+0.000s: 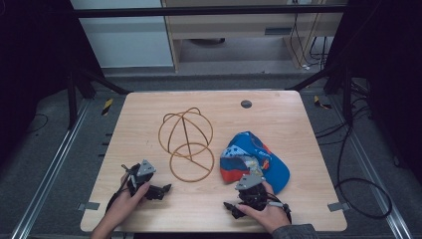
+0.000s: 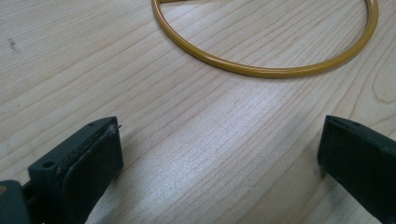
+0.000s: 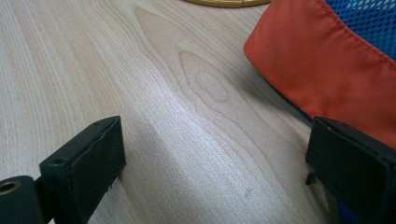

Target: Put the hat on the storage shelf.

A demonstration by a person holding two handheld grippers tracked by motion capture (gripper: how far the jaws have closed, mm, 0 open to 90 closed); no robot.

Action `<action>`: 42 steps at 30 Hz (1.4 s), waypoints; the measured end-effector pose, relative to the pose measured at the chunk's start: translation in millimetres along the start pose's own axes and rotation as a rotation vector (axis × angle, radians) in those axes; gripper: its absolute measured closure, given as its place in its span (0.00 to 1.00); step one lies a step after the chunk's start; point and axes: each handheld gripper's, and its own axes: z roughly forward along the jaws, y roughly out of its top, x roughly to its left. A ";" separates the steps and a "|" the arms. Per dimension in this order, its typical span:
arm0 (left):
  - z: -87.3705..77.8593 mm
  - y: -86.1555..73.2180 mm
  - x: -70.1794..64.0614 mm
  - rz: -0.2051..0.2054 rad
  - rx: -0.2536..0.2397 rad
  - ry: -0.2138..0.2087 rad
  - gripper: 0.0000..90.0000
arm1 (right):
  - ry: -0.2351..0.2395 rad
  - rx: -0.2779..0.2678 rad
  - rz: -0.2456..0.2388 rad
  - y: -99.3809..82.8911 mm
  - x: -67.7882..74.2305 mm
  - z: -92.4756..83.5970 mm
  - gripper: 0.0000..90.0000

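Both jaws spread: the right gripper [image 1: 234, 208] beside a cap [image 3: 327, 74] cut off at frame edge; the left gripper [image 1: 160, 190] before a wire stand [image 2: 261, 70], partly cropped.

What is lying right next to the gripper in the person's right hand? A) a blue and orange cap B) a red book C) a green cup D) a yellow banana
A: the blue and orange cap lies on the table beside the right gripper, its orange edge by one jaw.

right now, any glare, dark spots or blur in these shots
High view: surroundings dark, table evenly lit. Left gripper view: pale sheen on the wood, gold wire ring sharp, near jaws soft. Right gripper view: similar sheen, the cap crisp.
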 end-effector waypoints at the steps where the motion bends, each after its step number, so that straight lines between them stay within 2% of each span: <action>1: 0.0 0.0 0.0 0.000 0.000 0.000 0.00 | 0.000 0.000 0.000 0.0 0.0 0.0 0.05; 14: 0.0 0.0 -0.3 -0.001 -0.001 0.002 0.00 | -0.003 -0.001 -0.001 0.1 0.1 -0.1 0.06; 16: -0.1 0.0 -0.3 -0.001 0.000 0.002 0.00 | -0.012 0.011 -0.011 2.2 0.6 -2.0 0.09; 19: 0.0 0.0 -0.4 -0.001 -0.001 0.002 0.00 | -0.023 -0.008 -0.027 3.5 1.2 -4.3 0.09; 20: 0.0 0.0 -0.3 -0.001 -0.001 0.002 0.00 | -0.024 -0.033 -0.035 4.9 1.5 -7.2 0.09; 23: 0.0 -0.1 -0.3 -0.001 -0.001 0.002 0.00 | -0.027 -0.057 -0.034 5.7 1.5 -10.1 0.09; 30: 0.0 -0.1 -0.4 -0.002 -0.001 0.002 0.00 | -0.048 -0.080 -0.006 5.5 -2.4 -16.5 0.10; 31: 0.0 -0.1 -0.4 -0.001 -0.001 0.002 0.00 | -0.057 -0.093 0.019 5.2 -4.9 -20.0 0.10; 33: -0.1 -0.1 -0.4 -0.001 0.000 0.002 0.00 | -0.073 -0.099 0.028 5.8 -6.8 -25.7 0.10; 37: -0.1 -0.1 -0.4 -0.001 0.000 0.003 0.00 | -0.090 -0.090 0.031 8.0 -9.4 -37.7 0.11; 38: -0.2 -0.2 -0.5 0.000 0.000 0.002 0.00 | -0.117 -0.077 0.023 10.5 -12.7 -47.7 0.11; 42: -0.2 -0.2 -0.5 0.000 0.000 0.002 0.00 | -0.148 -0.055 0.033 13.6 -25.7 -66.2 0.11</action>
